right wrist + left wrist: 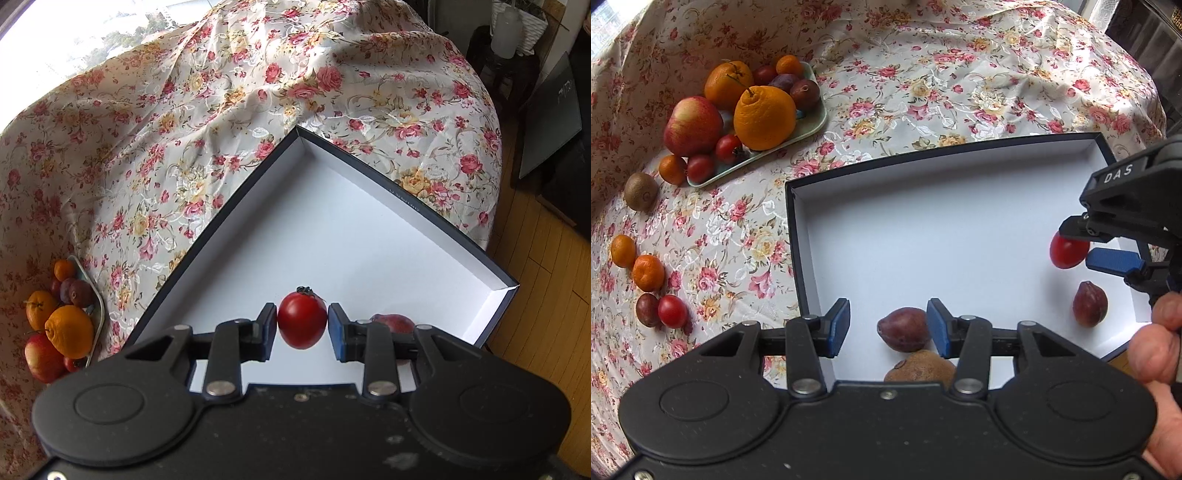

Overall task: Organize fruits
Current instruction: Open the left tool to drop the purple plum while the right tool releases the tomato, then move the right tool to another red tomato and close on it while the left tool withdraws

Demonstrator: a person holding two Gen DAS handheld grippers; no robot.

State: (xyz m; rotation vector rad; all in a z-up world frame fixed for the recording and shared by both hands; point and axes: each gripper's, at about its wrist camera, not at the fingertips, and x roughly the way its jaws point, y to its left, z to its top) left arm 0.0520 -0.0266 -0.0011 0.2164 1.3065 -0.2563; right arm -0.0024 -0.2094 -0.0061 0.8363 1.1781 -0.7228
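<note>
— Floral cloth [923,85] is seen draped over the whole table, with wooden flooring [546,295] at the right edge of the right wrist view. What is hidden or cut off?

— A kiwi [919,367] inside the white box [960,221] is half covered by the left gripper's body. One purple fruit [393,322] is mostly masked by a finger of the right gripper [302,325]. The box's near edge is cut off in both views, and only some fingers of a hand [1156,347] are shown at the right.

— How are the tongs held?

— The left gripper [888,326] is spread apart over the box floor, nothing being pressed; a purple fruit [904,329] lies just beyond, between the pads. A red tomato [302,320] is clamped between the right gripper's blue pads, low over the box.

— What can be counted?

— In the box, two purple fruits, the second one [1089,303] near the right wall, and one kiwi are counted, plus the gripped tomato. On the green tray [812,125], two big oranges, one apple [692,125], two small tomatoes, a small mandarin and some dark plums are made out; their exact number cannot be told.

— And loose on the cloth?

— Three mandarins, a second kiwi [641,191], one dark fruit [647,310] and one tomato [672,311] touching it are scattered left of the box.
</note>
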